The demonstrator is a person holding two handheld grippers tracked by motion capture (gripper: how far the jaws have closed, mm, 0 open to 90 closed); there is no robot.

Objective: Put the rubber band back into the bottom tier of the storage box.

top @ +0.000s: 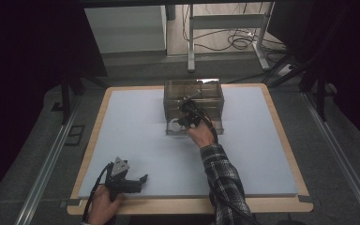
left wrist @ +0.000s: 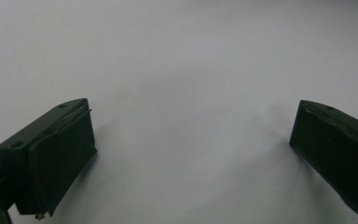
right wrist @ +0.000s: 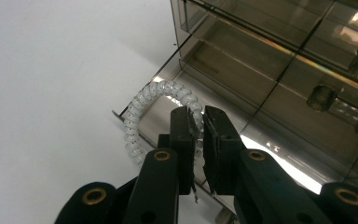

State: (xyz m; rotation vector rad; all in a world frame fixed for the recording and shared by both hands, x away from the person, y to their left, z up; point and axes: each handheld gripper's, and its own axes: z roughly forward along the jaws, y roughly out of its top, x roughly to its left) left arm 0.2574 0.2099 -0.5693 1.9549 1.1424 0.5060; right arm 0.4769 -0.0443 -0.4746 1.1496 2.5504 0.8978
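Two grippers, mine: my left gripper [top: 143, 178] rests idle on the white mat [top: 136, 126], jaws wide apart, empty. My right gripper [right wrist: 200, 128] pinches the clear coiled band [right wrist: 142, 105] over the cabinet's [top: 194, 101] pulled-out drawer [right wrist: 261, 149], presumably to drop it in. Band's far end hides behind my jaws.

From my seat I look down on a table [top: 281, 140] with a pale wooden edge and a light blue-grey mat [top: 136, 126] over its top, filling the middle of the frame. Grey carpet floor [top: 337, 154] surrounds it, with a metal rail [top: 44, 168] along the lower left and another [top: 351, 168] at the lower right. At the top centre stands a white cabinet [top: 126, 28], and to its right a grey metal frame [top: 225, 28] with loose cables [top: 239, 40] on a lit patch of floor. Both upper corners are dark.
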